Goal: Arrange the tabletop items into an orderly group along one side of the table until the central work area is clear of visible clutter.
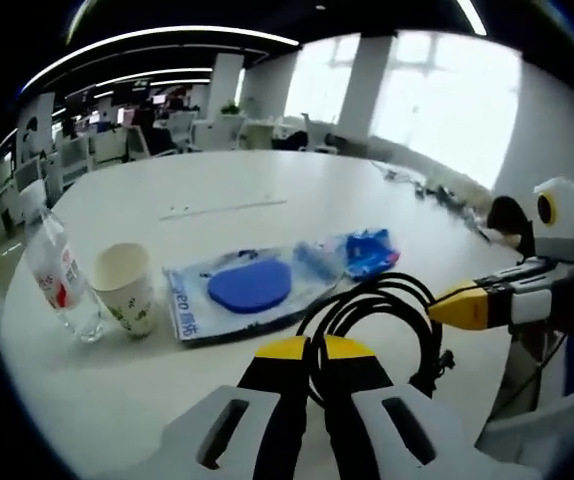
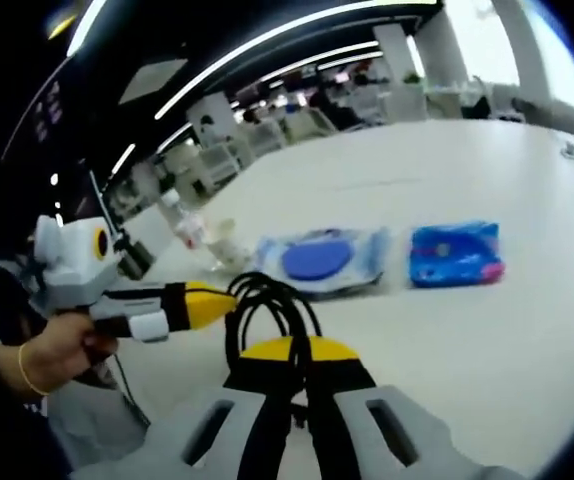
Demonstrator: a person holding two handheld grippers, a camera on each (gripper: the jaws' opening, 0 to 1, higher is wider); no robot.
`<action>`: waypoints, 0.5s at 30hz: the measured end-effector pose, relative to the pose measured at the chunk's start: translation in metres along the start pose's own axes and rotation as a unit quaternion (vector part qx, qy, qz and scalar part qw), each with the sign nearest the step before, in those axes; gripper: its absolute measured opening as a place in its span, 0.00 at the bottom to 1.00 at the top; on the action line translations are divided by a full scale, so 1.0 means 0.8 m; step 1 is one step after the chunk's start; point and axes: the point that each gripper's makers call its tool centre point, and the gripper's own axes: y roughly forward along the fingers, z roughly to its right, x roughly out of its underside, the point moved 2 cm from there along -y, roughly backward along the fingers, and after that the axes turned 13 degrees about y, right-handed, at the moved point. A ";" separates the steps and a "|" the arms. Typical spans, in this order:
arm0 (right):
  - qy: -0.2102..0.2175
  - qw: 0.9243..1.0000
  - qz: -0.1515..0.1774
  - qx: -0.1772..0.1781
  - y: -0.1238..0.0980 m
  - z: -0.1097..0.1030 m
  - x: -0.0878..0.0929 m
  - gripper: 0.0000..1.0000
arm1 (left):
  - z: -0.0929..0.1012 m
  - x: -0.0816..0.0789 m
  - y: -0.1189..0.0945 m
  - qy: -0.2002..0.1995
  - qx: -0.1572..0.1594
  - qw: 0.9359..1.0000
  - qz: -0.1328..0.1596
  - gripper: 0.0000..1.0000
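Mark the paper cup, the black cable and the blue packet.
paper cup (image 1: 127,288), left gripper view, on its side wall.
black cable (image 1: 372,300), left gripper view, on the coil's loops.
blue packet (image 2: 456,253), right gripper view, on its top face.

table (image 1: 217,190) matt white | cup (image 1: 127,288) paper | bottle (image 1: 57,275) clear plastic | cable (image 1: 387,310) glossy black

On the table (image 1: 217,190), the bottle (image 1: 55,275) stands left of the cup (image 1: 127,288). The clear packet (image 1: 252,288) lies right of the cup. The cable (image 1: 377,320) lies nearer.

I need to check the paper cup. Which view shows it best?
The left gripper view: the cup stands near and sharp, upright beside the bottle. In the right gripper view the cup is far, small and blurred.
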 end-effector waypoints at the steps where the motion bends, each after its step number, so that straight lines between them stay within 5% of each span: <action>1: -0.003 1.000 0.000 0.001 -0.001 0.003 -0.001 0.00 | 0.002 -0.001 0.001 0.002 0.002 1.000 0.000 0.03; 15: 0.002 0.999 0.012 0.033 -0.017 0.034 -0.016 0.00 | 0.030 -0.015 0.029 0.007 0.029 1.000 -0.004 0.02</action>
